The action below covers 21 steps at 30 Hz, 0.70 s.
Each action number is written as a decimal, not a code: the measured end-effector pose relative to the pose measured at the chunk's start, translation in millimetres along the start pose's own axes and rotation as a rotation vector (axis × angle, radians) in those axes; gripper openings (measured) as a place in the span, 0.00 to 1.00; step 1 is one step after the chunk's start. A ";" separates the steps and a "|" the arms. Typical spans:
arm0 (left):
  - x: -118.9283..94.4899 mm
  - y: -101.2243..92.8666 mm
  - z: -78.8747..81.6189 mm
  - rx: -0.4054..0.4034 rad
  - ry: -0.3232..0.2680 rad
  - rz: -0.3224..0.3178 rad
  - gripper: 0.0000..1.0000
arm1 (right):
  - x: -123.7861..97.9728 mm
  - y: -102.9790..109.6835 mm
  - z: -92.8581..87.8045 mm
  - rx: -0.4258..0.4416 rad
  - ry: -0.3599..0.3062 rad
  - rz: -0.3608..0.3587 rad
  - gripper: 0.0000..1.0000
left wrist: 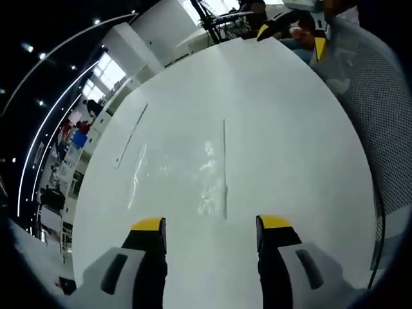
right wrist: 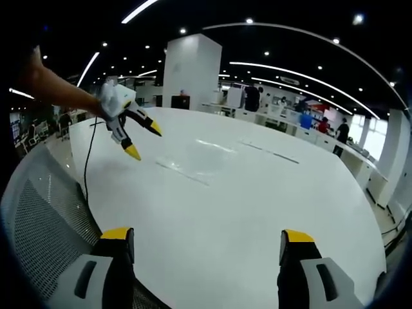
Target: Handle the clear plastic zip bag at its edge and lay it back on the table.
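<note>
A: The left gripper view looks down, close over the white table (left wrist: 290, 161)?
B: Yes. The right gripper view sits low at the near edge, facing far. Both share the table.

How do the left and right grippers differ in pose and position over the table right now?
The left gripper hovers over the clear plastic zip bag lying flat on the white table; the right gripper sits at the table's edge, away from the bag. The left points down, the right level. Both are open, holding nothing.
</note>
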State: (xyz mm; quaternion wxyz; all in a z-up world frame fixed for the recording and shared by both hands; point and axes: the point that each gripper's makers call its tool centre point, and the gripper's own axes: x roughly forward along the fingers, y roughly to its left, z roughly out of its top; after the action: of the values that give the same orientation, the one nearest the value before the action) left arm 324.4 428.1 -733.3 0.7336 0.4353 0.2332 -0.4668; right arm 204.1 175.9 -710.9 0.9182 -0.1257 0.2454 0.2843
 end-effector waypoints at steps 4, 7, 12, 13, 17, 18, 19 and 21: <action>6.2 0.3 0.1 0.004 0.006 -0.024 0.51 | -0.4 0.5 0.3 0.000 0.003 -0.002 0.93; 11.2 -1.0 0.8 0.017 0.010 -0.042 0.47 | -0.6 -0.3 0.0 0.002 0.003 -0.006 0.92; 16.7 -2.1 2.1 0.026 0.019 -0.064 0.42 | -1.0 -0.9 0.4 0.000 0.003 -0.010 0.91; 17.8 -2.4 3.0 0.025 0.020 -0.071 0.41 | -1.0 -1.0 0.4 0.000 0.003 -0.010 0.91; 20.6 -3.0 1.1 0.015 0.031 -0.089 0.35 | -1.0 -1.3 -0.1 -0.001 0.005 -0.012 0.90; 21.4 -3.2 1.0 0.014 0.032 -0.094 0.33 | -1.0 -1.3 0.0 -0.001 0.005 -0.012 0.90; 22.8 -3.2 0.4 0.017 0.035 -0.101 0.31 | -1.0 -1.4 -0.1 -0.001 0.005 -0.012 0.90; 25.5 -4.3 -1.2 0.024 0.047 -0.117 0.28 | -0.9 -1.0 -0.4 -0.004 0.007 -0.010 0.89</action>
State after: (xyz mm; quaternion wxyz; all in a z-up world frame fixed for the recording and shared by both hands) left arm 332.2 416.0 -754.9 0.6944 0.4403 0.2696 -0.5012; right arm 203.9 174.5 -710.7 0.9186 -0.1298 0.2471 0.2798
